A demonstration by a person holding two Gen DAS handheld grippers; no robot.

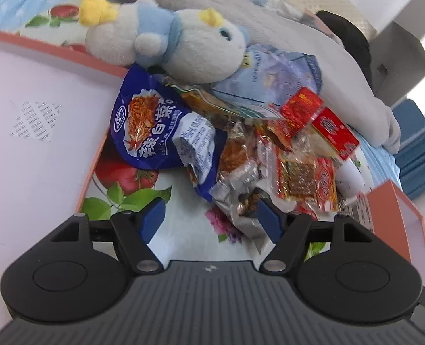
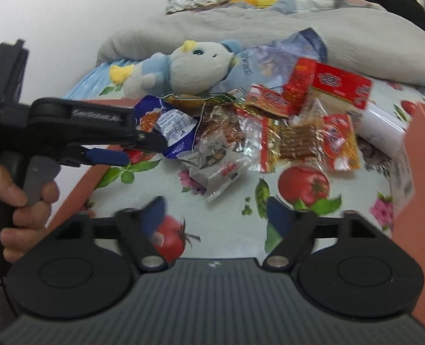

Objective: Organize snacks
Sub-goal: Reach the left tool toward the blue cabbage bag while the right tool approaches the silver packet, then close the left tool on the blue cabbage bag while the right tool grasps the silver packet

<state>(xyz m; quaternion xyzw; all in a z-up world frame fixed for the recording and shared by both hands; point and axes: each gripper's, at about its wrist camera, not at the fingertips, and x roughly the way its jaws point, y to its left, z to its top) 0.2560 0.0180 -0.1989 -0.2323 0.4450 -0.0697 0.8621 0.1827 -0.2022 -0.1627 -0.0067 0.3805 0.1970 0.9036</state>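
A pile of snack packets lies on a flowered bed sheet. A blue packet (image 1: 152,126) is at its left, also in the right wrist view (image 2: 172,126). A silver packet (image 1: 241,201) (image 2: 221,169) lies at the front. Red and clear packets (image 1: 307,181) (image 2: 307,141) and a red box (image 1: 334,132) (image 2: 341,89) lie to the right. My left gripper (image 1: 211,215) is open, its right pad by the silver packet; it also shows in the right wrist view (image 2: 126,149). My right gripper (image 2: 216,215) is open and empty above the sheet.
A blue and white plush toy (image 1: 169,43) (image 2: 183,69) lies behind the pile against a grey quilt (image 2: 269,26). A pink-edged white box lid (image 1: 40,115) is at the left. An orange box (image 2: 422,189) (image 1: 399,224) stands at the right.
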